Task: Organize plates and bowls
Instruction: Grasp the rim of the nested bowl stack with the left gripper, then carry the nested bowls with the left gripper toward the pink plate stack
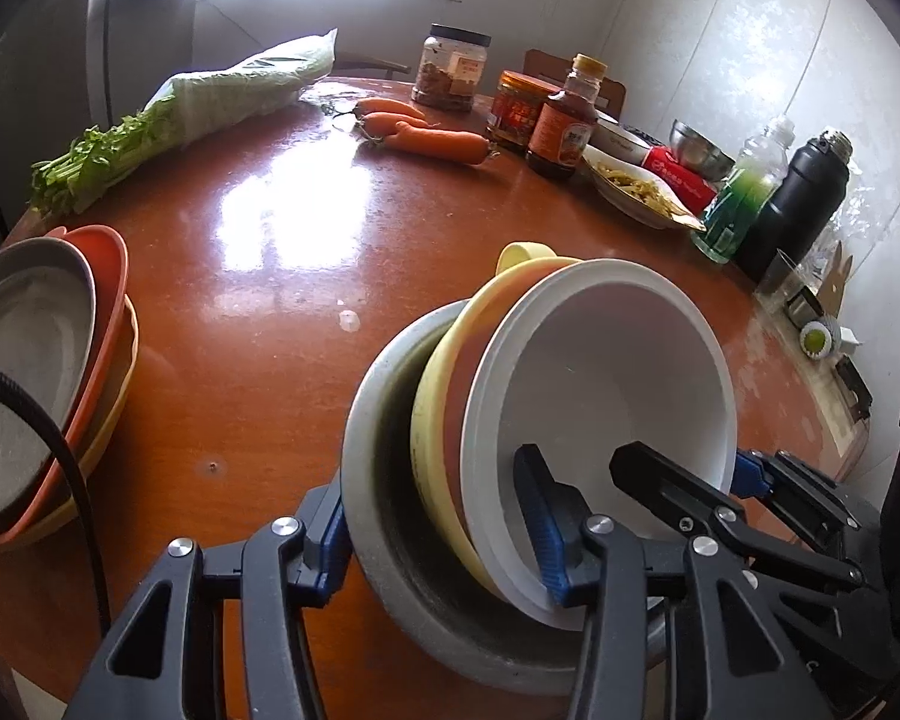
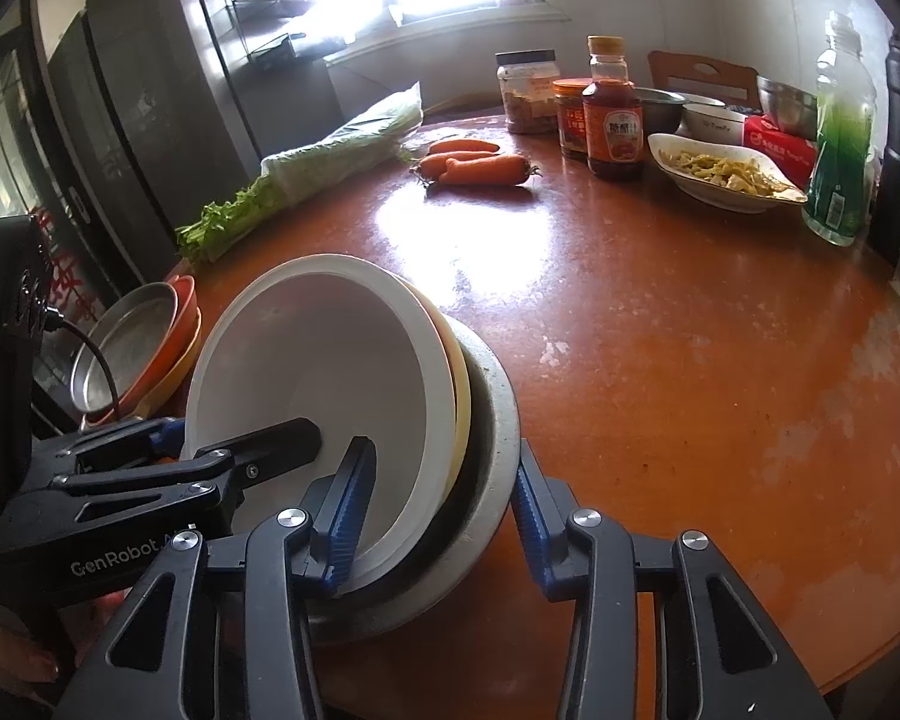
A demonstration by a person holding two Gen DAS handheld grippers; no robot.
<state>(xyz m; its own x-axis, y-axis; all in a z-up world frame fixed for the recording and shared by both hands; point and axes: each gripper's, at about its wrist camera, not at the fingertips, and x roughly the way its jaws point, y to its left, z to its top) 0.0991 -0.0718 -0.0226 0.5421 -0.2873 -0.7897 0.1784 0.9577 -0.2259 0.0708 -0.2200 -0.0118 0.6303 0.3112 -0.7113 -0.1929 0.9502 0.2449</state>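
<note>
So the bowl stack (image 1: 510,450) sits near the front edge of the table (image 1: 270,312), tipped up on its side: a white bowl (image 1: 606,384) nested in a yellow bowl (image 1: 444,420), both inside a grey metal bowl (image 1: 390,540). Both tools are on it at once. The left tool (image 1: 438,534) straddles the whole stack, one finger inside the white bowl and the other outside the grey rim, so it's spread wide and looks pressed against the stack rather than free. The right tool (image 2: 432,522) does the same from the other side, fingers wide apart around all the rims.

Off to the left sits the plate stack (image 1: 48,384), a metal plate on orange and yellow ones, right at the table edge.

What could go wrong? The bowls are loosely nested and tilted, so if either tool eases off first, the white one could likely slide out and clatter. Two tools squeezing the same rims at different angles could also twist the stack apart. Looks like the metal rim is slick, so slipping seems plausible. And that plate stack hanging near the edge wouldn't take a bump kindly.
</note>
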